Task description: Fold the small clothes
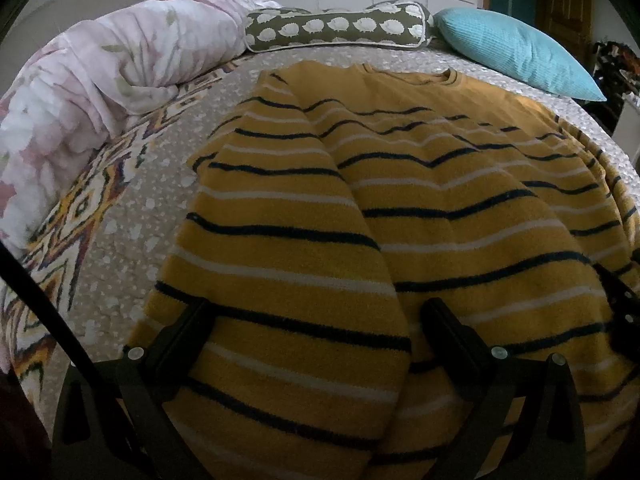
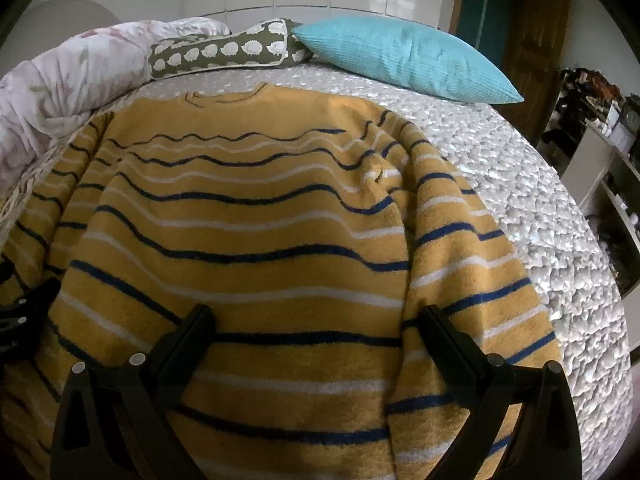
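A yellow sweater with dark blue and white stripes lies flat on the bed, neck at the far end. Its left sleeve is laid along the body, as is the right sleeve. My left gripper hovers over the lower left part with its jaws wide apart, straddling the sleeve; nothing is pinched. Over the lower right part of the sweater my right gripper stands open the same way. The other gripper shows at the left edge of the right wrist view.
The bed cover is pale with a pebbled print. A rumpled floral duvet lies at the left. A hedgehog-print bolster and a turquoise pillow line the far edge. Shelves with clutter stand to the right.
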Available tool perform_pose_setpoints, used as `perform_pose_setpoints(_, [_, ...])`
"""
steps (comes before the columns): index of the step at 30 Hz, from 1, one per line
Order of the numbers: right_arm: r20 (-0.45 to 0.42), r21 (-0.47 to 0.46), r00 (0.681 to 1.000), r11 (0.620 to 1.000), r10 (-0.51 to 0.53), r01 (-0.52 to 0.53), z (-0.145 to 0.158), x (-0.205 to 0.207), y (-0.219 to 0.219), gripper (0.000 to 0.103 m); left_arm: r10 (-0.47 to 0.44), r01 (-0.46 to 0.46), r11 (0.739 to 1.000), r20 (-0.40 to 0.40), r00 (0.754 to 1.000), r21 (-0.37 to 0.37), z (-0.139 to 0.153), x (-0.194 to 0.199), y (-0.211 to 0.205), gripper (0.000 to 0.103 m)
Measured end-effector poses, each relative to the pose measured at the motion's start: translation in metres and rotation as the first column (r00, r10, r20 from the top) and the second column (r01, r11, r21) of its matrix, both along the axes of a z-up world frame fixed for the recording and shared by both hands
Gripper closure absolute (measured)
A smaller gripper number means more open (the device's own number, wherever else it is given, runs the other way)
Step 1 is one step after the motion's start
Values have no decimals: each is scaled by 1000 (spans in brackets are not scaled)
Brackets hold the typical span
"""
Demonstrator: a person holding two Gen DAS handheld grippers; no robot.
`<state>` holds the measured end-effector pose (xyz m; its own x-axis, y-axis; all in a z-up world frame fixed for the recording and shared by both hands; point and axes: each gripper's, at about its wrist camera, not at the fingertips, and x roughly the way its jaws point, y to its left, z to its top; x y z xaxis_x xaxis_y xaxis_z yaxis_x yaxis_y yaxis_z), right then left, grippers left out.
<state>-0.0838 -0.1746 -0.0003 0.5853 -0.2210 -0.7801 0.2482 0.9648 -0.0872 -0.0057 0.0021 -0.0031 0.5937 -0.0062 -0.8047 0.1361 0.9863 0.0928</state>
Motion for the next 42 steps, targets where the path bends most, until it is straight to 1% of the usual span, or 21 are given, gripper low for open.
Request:
perform_pose_setpoints(3, [1,3,1000,1000,1,-1,0,0,-1,0,19,-19,999,-4,1000,28,5,-3,-2,0])
perform_pose_setpoints(5, [1,8,1000,1000,2,-2,-1,0,-1,0,19,-19,1000,-24,1000,-1,13,-8,-2,19])
perform_pose_setpoints(6, [1,11,1000,1000,2,-2,-1,0,-2,0,6,-8,999,-42,999,-35,18,-12,-1,38])
perform_pose_setpoints(7, [1,13,1000,1000,2,-2,-1,1,-2,0,-7,2,997,-63,998,-72,25,-16,2,44])
perform_pose_setpoints(10, [2,18,1000,1000,2,-2,-1,1,-3,0,-23,12,976,-50,998,-218,58,-31,32,45])
perform_pose_setpoints(11, [3,21,1000,1000,2,-2,-1,1,-3,0,-4,-4,974,-33,999,-225,65,-35,42,45])
perform_pose_setpoints(13, [5,23,1000,1000,3,-3,-1,0,-4,0,64,-62,976,0,998,-208,78,-40,74,40])
perform_pose_setpoints(16, [5,21,1000,1000,3,-3,-1,0,-3,0,160,-159,976,-3,987,-151,78,-42,126,40])
perform_pose_setpoints(18, [5,19,1000,1000,2,-3,-1,0,-3,0,189,-191,969,-27,982,-159,72,-45,148,42])
perform_pose_setpoints(19, [4,18,1000,1000,2,-2,-1,0,-3,0,185,-189,964,-39,982,-187,70,-47,155,47])
perform_pose_setpoints(21, [2,12,1000,1000,1,-1,-1,0,-3,0,149,-160,951,-63,987,-263,64,-51,162,51])
perform_pose_setpoints(24, [-2,2,1000,1000,0,0,-1,1,-1,0,71,-95,940,-84,994,-327,53,-55,150,51])
perform_pose_setpoints(27, [-3,-3,1000,1000,0,0,-1,1,0,0,13,-48,951,-116,993,-306,36,-54,134,51])
perform_pose_setpoints(28, [-3,-4,1000,1000,0,0,-1,1,0,0,-7,-32,954,-129,992,-297,29,-53,128,59])
perform_pose_setpoints(29, [-4,-5,1000,1000,-1,0,-1,1,0,0,-19,-22,956,-136,991,-294,25,-54,124,70])
perform_pose_setpoints(30, [-4,-7,1000,1000,-1,1,-1,1,0,0,-35,-9,956,-145,989,-294,23,-56,120,96])
perform_pose_setpoints(33, [-6,-14,1000,1000,-2,2,-1,1,1,0,-28,-13,945,-121,992,-326,33,-61,128,97])
perform_pose_setpoints(35, [-7,-18,1000,1000,-2,2,-1,1,1,0,11,-49,935,-108,994,-351,45,-60,148,98])
perform_pose_setpoints(37, [-9,-21,1000,1000,-2,2,-1,2,1,0,93,-107,953,-63,994,-284,59,-52,171,98])
perform_pose_setpoints(39, [-10,-23,1000,1000,-3,2,-1,2,1,0,179,-181,963,-27,983,-200,70,-38,198,98])
perform_pose_setpoints(42, [-10,-23,1000,1000,-2,2,-1,2,1,0,314,-312,944,8,949,-111,77,-9,243,98])
